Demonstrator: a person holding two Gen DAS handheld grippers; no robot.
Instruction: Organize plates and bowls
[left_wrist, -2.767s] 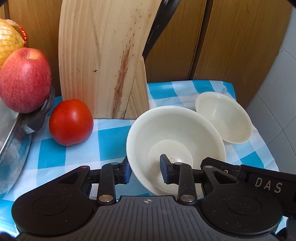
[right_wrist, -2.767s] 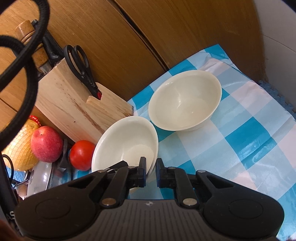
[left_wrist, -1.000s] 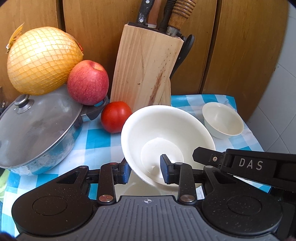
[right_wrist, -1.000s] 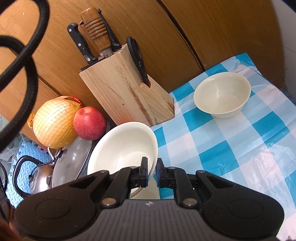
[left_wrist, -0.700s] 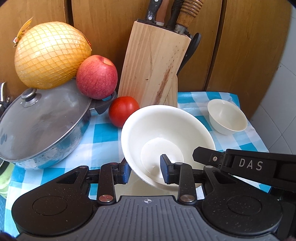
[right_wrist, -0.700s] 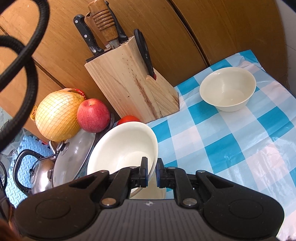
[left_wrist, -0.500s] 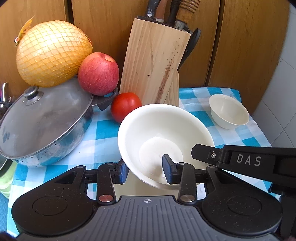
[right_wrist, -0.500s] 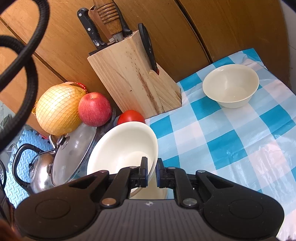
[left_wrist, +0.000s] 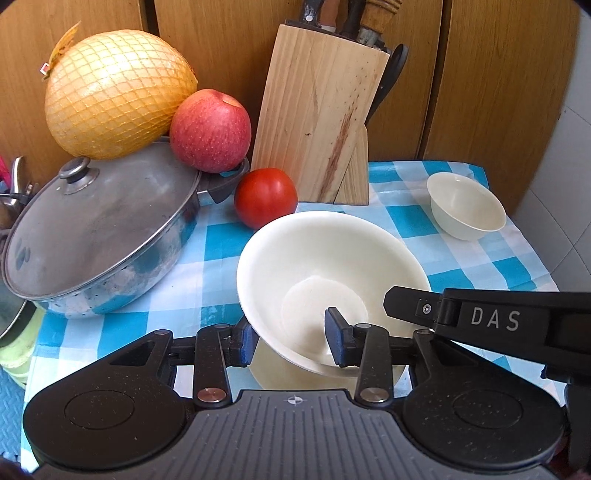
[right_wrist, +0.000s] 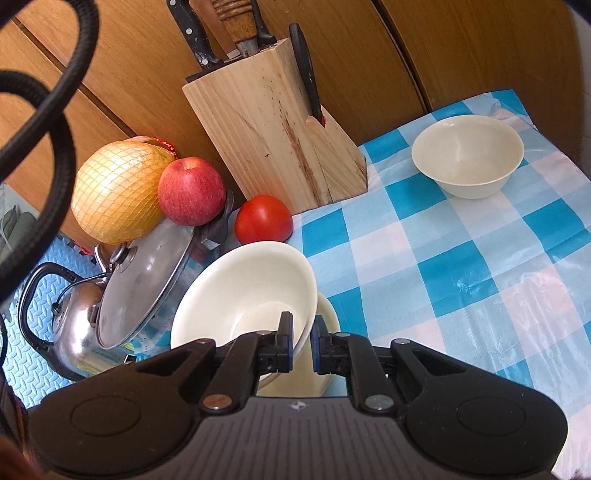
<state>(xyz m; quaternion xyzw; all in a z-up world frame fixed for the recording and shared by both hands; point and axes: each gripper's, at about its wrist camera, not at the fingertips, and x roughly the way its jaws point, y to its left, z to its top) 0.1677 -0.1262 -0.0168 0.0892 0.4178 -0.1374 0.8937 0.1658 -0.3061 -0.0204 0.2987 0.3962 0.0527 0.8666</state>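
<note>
- The large cream-white round bowl (left_wrist: 328, 266) hangs tilted above the blue-and-white checked tablecloth (right_wrist: 461, 266), its mouth leaning toward the cameras, with another cream-coloured dish (right_wrist: 325, 354) partly hidden right beneath it (bowl or plate, I cannot tell).
- The right gripper (right_wrist: 302, 345) is clamped almost fully closed on the large bowl's near rim, one pad inside the wall and one outside; it seems to carry the whole weight.
- The left gripper (left_wrist: 290, 338) straddles the opposite side of the rim with its jaws moderately apart. One pad sits inside the bowl with a visible gap to the wall, so it is not pinching anything.
- The small cream-white bowl (right_wrist: 467, 155) stands upright near the far right corner of the cloth, well apart from the large one.
- Risks, as I judge them:
  - A thin, smooth rim held at one point may swivel or slip, dropping the bowl onto the dish below and chipping both.
  - The left gripper's inner pad may catch the wall and knock the tilt further.
  - The red tomato (left_wrist: 266, 197) and the steel lidded pan (left_wrist: 99, 229) lie close on the left; a swing that way could strike them or unsettle the red apple (left_wrist: 210, 131) perched on the pan.
</note>
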